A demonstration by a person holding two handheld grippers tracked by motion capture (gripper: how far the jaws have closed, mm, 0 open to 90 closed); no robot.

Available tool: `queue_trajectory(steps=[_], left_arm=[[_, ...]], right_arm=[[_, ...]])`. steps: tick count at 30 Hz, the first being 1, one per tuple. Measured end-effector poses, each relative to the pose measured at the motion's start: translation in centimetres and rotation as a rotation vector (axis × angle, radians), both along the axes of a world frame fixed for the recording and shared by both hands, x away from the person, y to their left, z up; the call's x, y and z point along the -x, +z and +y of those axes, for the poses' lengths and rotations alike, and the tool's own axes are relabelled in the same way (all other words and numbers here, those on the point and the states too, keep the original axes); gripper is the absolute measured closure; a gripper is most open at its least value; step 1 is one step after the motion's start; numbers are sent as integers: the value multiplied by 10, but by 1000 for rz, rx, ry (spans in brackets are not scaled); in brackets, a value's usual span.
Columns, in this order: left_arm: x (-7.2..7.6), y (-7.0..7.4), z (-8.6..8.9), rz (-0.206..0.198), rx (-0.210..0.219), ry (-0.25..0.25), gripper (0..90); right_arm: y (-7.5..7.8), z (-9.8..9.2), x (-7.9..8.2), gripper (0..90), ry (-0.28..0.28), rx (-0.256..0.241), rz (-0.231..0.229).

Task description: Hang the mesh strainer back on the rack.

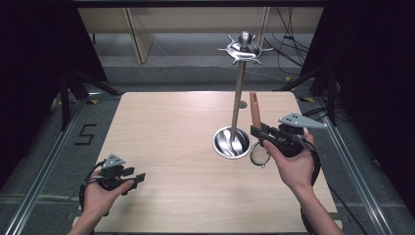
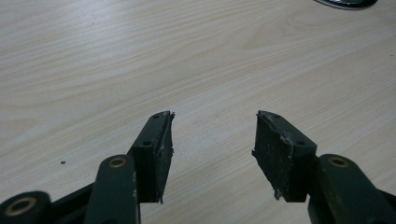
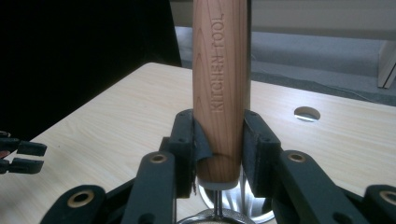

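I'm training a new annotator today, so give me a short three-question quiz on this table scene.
1. True or false: the left hand-held gripper is shut on something.
2. What words are engraved on the wooden handle of the small round mesh strainer clamped in the right hand-held gripper?
3. The tall steel rack with a round bowl-shaped base stands: A) beside the right hand-held gripper, B) beside the left hand-held gripper, C) off the light wooden table.

Key: 1 false; 2 KITCHEN TOOL; 3 A.

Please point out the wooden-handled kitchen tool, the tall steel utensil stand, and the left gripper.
Wooden-handled kitchen tool [image 3: 219, 88]: right gripper view, on its engraved handle.
Tall steel utensil stand [image 1: 238, 93]: high view, on its upright pole.
Left gripper [image 2: 212, 144]: left gripper view, midway between fingertips.
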State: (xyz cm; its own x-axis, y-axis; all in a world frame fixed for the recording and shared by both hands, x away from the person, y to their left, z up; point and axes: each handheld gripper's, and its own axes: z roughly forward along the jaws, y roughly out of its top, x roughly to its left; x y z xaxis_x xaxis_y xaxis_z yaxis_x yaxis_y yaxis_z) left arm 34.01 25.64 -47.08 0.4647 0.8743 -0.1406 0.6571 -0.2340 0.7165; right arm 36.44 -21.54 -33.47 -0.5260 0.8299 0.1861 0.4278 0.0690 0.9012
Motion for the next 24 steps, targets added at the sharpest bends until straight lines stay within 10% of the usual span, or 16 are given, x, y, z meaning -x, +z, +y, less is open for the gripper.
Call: queue_trajectory(steps=[24], left_arm=[[1,2,2,-7,4,-1,456]], right_arm=[[17,-13,-7,692,-17,-7,-60]])
